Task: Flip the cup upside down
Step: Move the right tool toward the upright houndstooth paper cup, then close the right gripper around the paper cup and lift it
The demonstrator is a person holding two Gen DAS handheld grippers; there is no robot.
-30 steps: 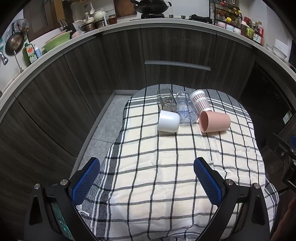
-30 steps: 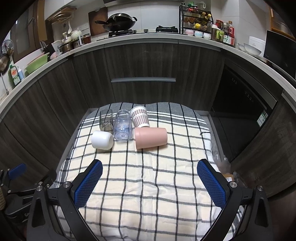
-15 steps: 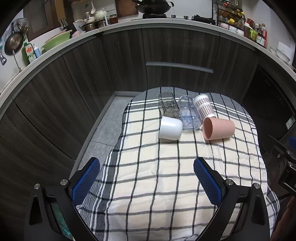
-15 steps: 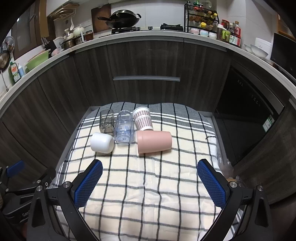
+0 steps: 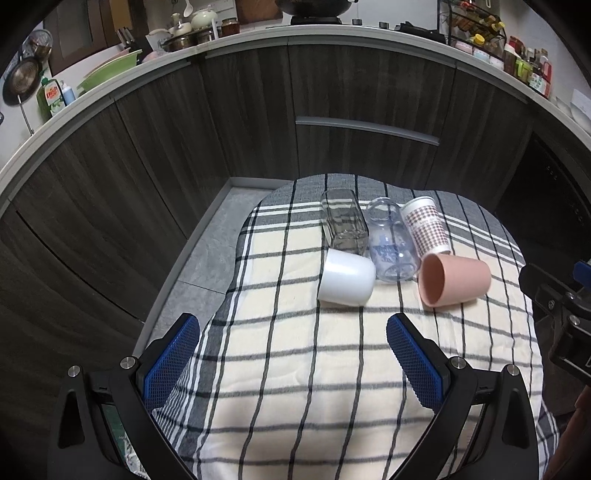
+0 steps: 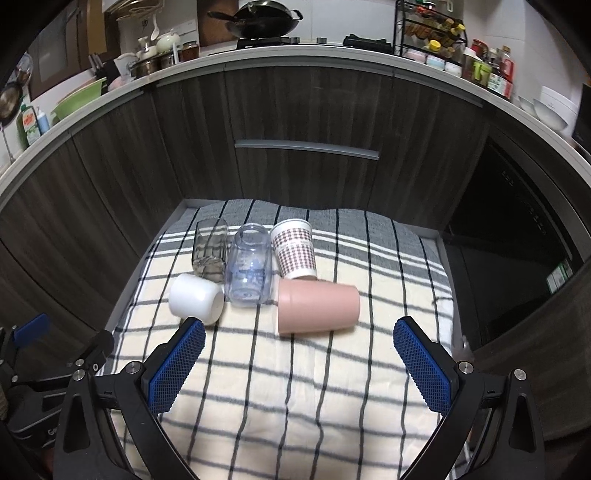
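Observation:
Several cups lie on their sides on a checked cloth (image 5: 295, 369). A pink cup (image 5: 454, 279) (image 6: 317, 308) lies crosswise, mouth to the left. A white cup (image 5: 346, 282) (image 6: 196, 304), a clear plastic cup (image 5: 391, 251) (image 6: 249, 269), a smoky glass (image 5: 343, 225) (image 6: 210, 251) and a checked paper cup (image 5: 424, 225) (image 6: 295, 253) lie beside it. My left gripper (image 5: 293, 354) is open and empty, short of the white cup. My right gripper (image 6: 299, 365) is open and empty, just short of the pink cup.
Dark wood cabinets (image 6: 303, 110) curve around the far side, with a grey drawer handle (image 6: 306, 147). The counter above holds a wok (image 6: 262, 18), bowls and bottles. The cloth's left edge drops to a grey floor (image 5: 210, 243). The right gripper's body shows at the left view's right edge (image 5: 561, 306).
Both grippers have moved forward toward the cups, which now look larger and nearer. The cups have not moved. Both grippers stay open.

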